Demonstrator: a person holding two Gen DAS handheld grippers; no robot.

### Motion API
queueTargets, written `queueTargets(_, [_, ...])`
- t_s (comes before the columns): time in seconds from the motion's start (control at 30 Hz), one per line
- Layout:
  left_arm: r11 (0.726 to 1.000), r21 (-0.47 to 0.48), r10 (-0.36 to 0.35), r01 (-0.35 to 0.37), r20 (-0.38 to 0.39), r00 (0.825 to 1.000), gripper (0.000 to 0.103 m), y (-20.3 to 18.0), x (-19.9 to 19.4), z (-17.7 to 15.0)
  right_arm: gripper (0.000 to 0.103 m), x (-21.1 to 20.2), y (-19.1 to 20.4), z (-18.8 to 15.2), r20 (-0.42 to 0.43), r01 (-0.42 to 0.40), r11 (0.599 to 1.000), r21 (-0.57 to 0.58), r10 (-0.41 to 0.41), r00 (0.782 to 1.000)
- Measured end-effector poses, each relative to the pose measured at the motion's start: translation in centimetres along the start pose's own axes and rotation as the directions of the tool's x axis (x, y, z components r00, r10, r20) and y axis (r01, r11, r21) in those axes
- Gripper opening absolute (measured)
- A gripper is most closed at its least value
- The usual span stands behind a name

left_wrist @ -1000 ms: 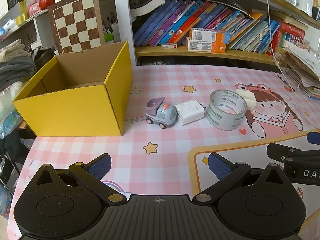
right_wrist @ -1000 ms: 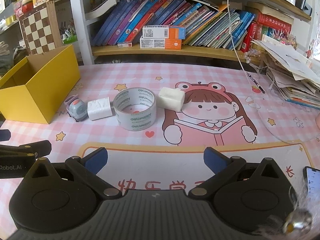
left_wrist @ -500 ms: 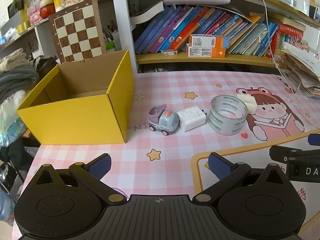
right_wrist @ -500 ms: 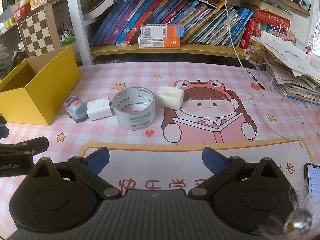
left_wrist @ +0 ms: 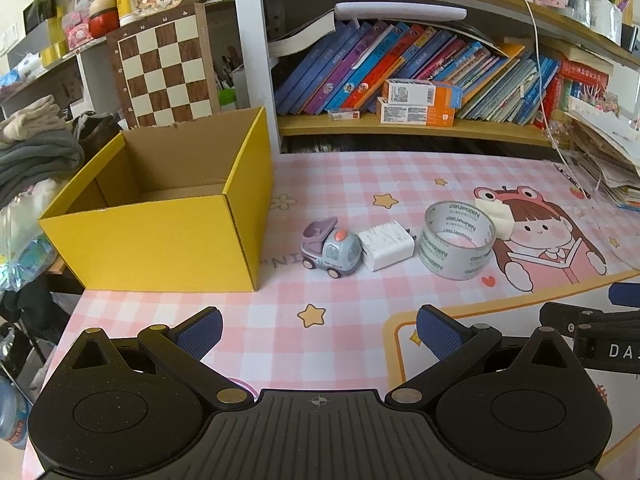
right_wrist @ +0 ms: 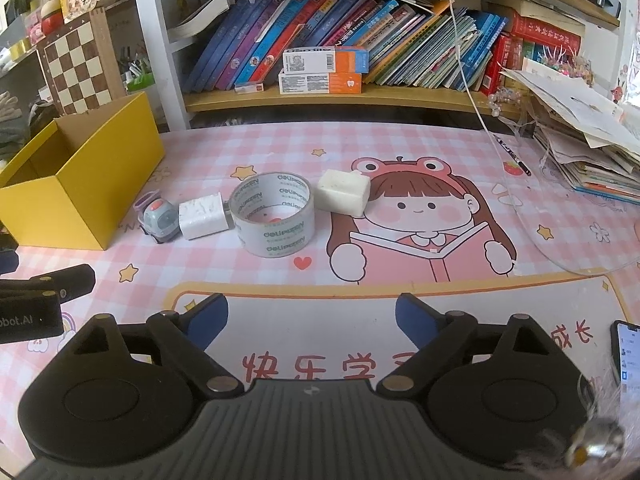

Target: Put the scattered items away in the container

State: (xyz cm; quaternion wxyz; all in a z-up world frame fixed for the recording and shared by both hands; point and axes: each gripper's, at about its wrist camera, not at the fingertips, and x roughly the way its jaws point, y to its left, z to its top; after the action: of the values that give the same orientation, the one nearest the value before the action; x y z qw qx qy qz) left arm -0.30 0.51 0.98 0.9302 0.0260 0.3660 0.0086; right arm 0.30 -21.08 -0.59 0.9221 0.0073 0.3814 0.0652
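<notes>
An open, empty yellow cardboard box (left_wrist: 160,236) stands at the table's left; it also shows in the right wrist view (right_wrist: 76,196). To its right lie in a row a small grey toy truck (left_wrist: 330,249) (right_wrist: 158,222), a white charger block (left_wrist: 386,245) (right_wrist: 202,216), a clear tape roll (left_wrist: 456,240) (right_wrist: 274,214) and a cream block (right_wrist: 343,193) (left_wrist: 498,216). My left gripper (left_wrist: 318,332) is open and empty, well short of the truck. My right gripper (right_wrist: 312,318) is open and empty, short of the tape roll.
A pink checked mat (left_wrist: 360,184) covers the table. A bookshelf with books and orange boxes (right_wrist: 324,70) runs along the back. A chessboard (left_wrist: 164,76) stands behind the box. Stacked papers (right_wrist: 592,152) lie at the right, a phone (right_wrist: 628,354) at the near right edge.
Both grippers have drawn back and up a little, so the items look smaller and farther away. Both stay open and empty. No item has moved.
</notes>
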Motion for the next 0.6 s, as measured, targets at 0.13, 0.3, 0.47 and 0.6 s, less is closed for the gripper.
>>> queueTargets(0.13, [1.000,-0.013,0.002,-0.002,-0.007,1.000,0.103,0.18,0.15,0.14,0.092,0.00,-0.04,0.05,0.002,0.004,1.000,0.001,-0.004,1.000])
queueTargets(0.3, [1.000,-0.023,0.005,-0.006,-0.020,1.000,0.103,0.30,0.51,0.21,0.092,0.14,-0.08,0.05,-0.001,0.014,1.000,0.006,-0.014,1.000])
queueTargets(0.47, [0.999,-0.040,-0.012,0.011,-0.028,1.000,0.103,0.46,0.78,0.28,0.092,0.19,-0.26,0.04,-0.001,0.014,1.000,0.009,-0.014,1.000])
queueTargets(0.6, [1.000,-0.027,-0.007,0.006,-0.018,1.000,0.103,0.39,0.80,0.34,0.092,0.26,-0.32,0.13,-0.001,0.010,1.000,0.010,-0.010,1.000])
